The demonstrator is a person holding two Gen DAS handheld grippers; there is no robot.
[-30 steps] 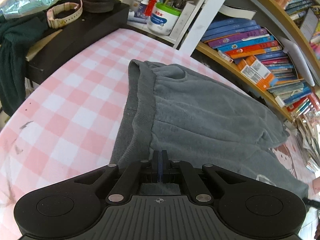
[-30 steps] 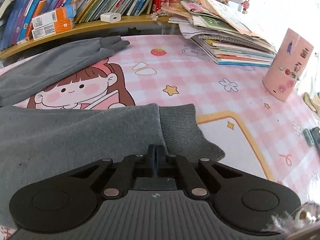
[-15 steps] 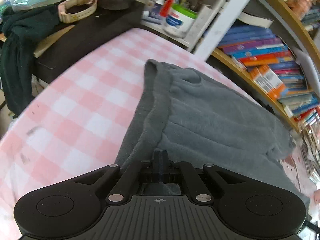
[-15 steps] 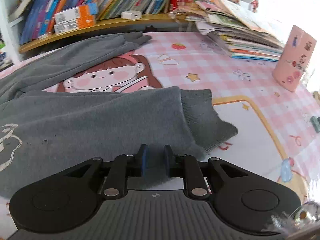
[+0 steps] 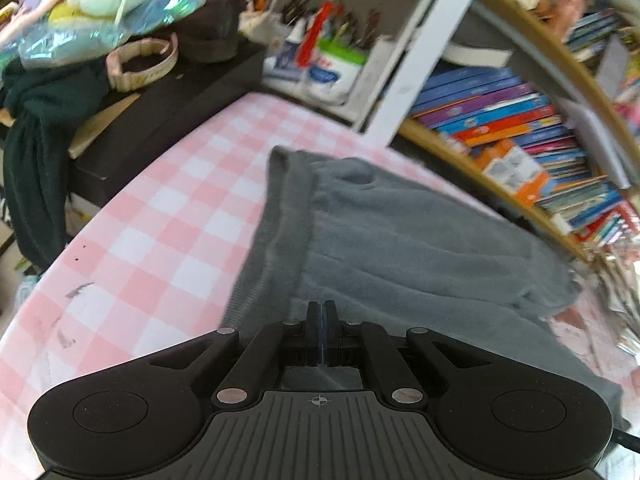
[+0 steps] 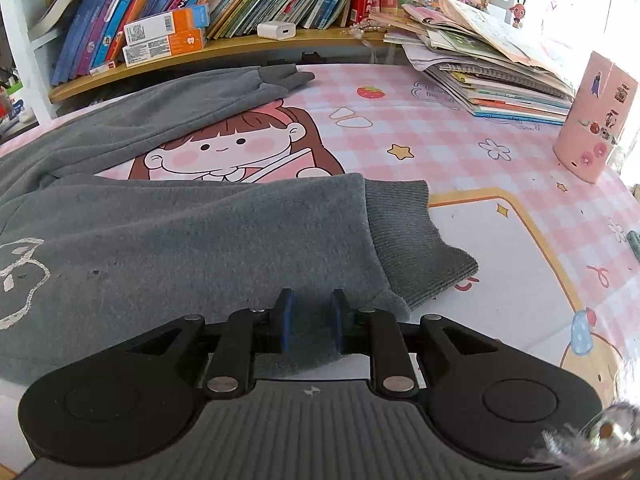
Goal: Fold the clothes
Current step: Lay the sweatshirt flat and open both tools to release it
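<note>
Grey sweatpants [image 5: 400,240] lie spread on the pink checked table cover [image 5: 160,220], waistband toward the left. My left gripper [image 5: 321,312] has its fingers pressed together above the near waistband edge; no cloth shows between them. In the right wrist view the near leg [image 6: 200,240] ends in a ribbed cuff [image 6: 412,240], and the far leg [image 6: 160,108] runs along the shelf. My right gripper [image 6: 310,304] is open, its blue pads apart over the near leg's lower edge just left of the cuff.
A bookshelf [image 6: 240,44] runs along the table's back. A stack of books [image 6: 500,80] and a pink cup [image 6: 596,120] stand at the right. A black box [image 5: 160,112] with clutter and a pen pot [image 5: 332,68] stand at the left end.
My right gripper has opened from shut and now straddles the leg's lower edge. My left gripper has stayed shut and has lifted and tilted slightly over the waistband.
</note>
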